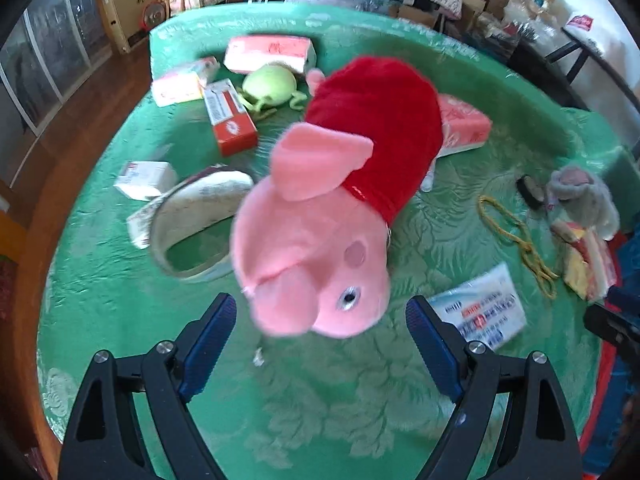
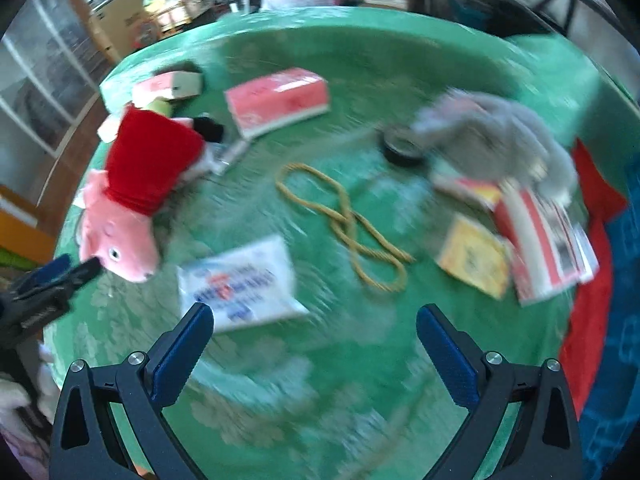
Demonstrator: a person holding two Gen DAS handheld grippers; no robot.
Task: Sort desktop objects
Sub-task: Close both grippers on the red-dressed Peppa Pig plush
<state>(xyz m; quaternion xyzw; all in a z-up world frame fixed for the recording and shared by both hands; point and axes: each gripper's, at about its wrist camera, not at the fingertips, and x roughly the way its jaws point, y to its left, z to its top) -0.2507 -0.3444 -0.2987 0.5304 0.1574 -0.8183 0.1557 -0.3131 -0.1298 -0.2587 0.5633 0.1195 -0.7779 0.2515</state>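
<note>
Left gripper (image 1: pixel 320 322) open, just short of pig (image 1: pixel 320 216) lying head-first on green counter (image 1: pixel 360 420). Right gripper (image 2: pixel 314 334) open, empty, near packet (image 2: pixel 240 282). Risk: pinching only soft snout, plush slipping out.

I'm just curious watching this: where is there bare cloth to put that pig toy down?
Bare cloth lies in front of the right gripper, below the white packet and yellow cord. Crowded: boxes behind the pig.
</note>
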